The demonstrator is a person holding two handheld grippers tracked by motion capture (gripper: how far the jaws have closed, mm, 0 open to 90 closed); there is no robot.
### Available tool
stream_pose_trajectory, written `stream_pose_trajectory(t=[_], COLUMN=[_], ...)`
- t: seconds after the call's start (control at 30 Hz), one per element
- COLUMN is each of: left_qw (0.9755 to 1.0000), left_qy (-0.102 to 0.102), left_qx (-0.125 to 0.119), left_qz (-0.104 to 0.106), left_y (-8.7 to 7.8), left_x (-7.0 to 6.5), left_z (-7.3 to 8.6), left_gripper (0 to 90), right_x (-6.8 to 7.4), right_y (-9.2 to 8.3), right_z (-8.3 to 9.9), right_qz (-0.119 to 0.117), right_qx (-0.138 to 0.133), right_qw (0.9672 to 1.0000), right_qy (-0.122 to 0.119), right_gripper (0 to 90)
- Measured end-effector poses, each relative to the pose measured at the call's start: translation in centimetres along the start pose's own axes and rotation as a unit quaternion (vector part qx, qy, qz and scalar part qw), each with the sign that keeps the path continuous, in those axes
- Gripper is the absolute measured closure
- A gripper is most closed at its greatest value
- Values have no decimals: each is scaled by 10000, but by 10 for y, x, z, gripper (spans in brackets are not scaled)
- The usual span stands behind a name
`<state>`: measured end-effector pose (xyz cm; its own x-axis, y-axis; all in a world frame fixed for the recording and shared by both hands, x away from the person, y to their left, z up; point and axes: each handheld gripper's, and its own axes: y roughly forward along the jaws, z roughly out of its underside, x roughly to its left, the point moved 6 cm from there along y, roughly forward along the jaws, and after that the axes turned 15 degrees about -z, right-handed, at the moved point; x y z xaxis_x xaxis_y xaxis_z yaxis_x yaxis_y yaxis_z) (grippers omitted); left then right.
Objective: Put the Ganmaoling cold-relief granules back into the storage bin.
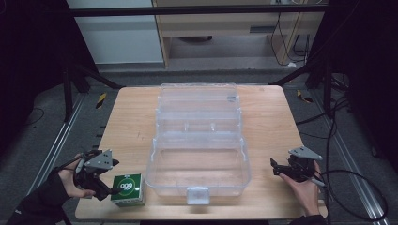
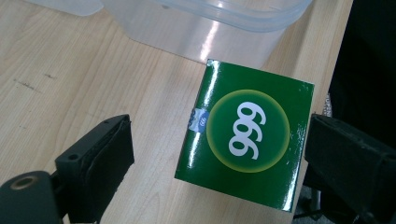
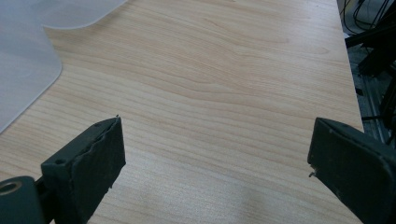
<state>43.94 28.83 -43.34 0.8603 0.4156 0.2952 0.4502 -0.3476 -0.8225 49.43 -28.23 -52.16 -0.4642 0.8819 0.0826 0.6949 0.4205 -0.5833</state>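
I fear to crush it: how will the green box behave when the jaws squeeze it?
The green box looks like thin glossy cardboard, so probably light, and it may dent under hard squeezing. Its shiny faces could slip. It lies flat, so tipping seems unlikely.

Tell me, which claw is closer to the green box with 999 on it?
Left. The left claw sits right at the green box, jaws open on either side of it. The right claw is far across the table, beyond the clear plastic case.
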Motion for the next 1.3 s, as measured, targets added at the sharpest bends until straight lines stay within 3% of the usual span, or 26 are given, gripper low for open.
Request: stream_pose_trajectory(t=[0.53, 1.3], left_qw=[9990, 9963], left_qy=[340, 622], left_qx=[266, 541], left_qz=[145, 257], left_y=[18, 39], left_x=[-17, -26], left_z=[-1, 0], left_gripper=[52, 43], right_x=[1, 2], right_y=[2, 5], right_z=[1, 4], right_qz=[-29, -56], right_qx=[63, 204], right_qw=[10000, 9997], right_qy=[-52, -107], right_gripper=[41, 35])
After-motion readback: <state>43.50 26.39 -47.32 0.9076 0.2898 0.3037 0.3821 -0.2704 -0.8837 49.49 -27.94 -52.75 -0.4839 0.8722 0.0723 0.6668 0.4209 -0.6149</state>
